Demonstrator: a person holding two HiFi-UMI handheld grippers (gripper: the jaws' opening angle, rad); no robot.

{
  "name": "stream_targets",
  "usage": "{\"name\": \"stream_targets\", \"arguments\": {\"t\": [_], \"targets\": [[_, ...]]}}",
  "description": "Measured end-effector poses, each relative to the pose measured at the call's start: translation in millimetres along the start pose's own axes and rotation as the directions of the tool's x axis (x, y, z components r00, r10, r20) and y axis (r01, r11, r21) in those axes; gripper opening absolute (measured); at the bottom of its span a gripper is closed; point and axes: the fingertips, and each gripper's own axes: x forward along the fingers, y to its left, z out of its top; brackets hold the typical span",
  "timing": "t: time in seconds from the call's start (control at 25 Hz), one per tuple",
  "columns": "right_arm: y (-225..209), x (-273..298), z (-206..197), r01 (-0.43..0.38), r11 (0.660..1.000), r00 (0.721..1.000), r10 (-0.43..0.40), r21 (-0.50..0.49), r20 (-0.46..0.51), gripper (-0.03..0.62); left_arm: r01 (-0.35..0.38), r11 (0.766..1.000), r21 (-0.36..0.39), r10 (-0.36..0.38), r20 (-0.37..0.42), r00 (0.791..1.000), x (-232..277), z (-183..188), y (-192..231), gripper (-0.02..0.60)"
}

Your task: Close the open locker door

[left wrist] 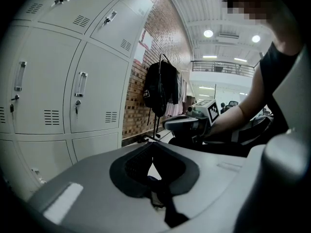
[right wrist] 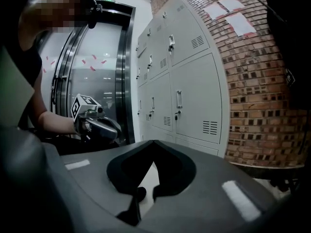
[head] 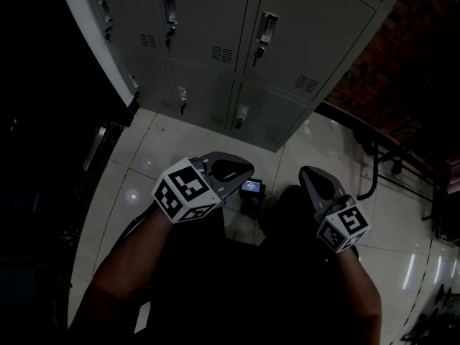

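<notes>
A bank of grey lockers (head: 215,34) stands ahead of me, and every door I can see lies flush and closed, each with its handle and lock. The same lockers fill the left of the left gripper view (left wrist: 63,96) and the middle of the right gripper view (right wrist: 180,81). My left gripper (head: 249,169) hangs low over the floor, well short of the lockers, jaws shut on nothing (left wrist: 154,143). My right gripper (head: 305,172) is level with it to the right, also shut and empty (right wrist: 153,142). Each gripper shows in the other's view: the right gripper (left wrist: 187,123) and the left gripper (right wrist: 99,125).
A brick wall (right wrist: 252,81) with papers (right wrist: 228,11) pinned on it runs right of the lockers. A black bag hangs on a coat stand (left wrist: 160,89) there. A glass door (right wrist: 97,72) lies left of the lockers. A small device with a lit screen (head: 251,187) sits between my grippers.
</notes>
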Motion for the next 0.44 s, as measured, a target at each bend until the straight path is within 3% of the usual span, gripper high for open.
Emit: {"name": "stream_targets", "arguments": {"t": [0.44], "targets": [[-0.1, 3.5, -1.4, 0.015, 1.000, 1.000, -0.014, 0.013, -0.024, 0.002, -0.007, 1.000, 0.003, 0.007, -0.009, 1.000, -0.6, -1.3, 1.4, 0.012]]}}
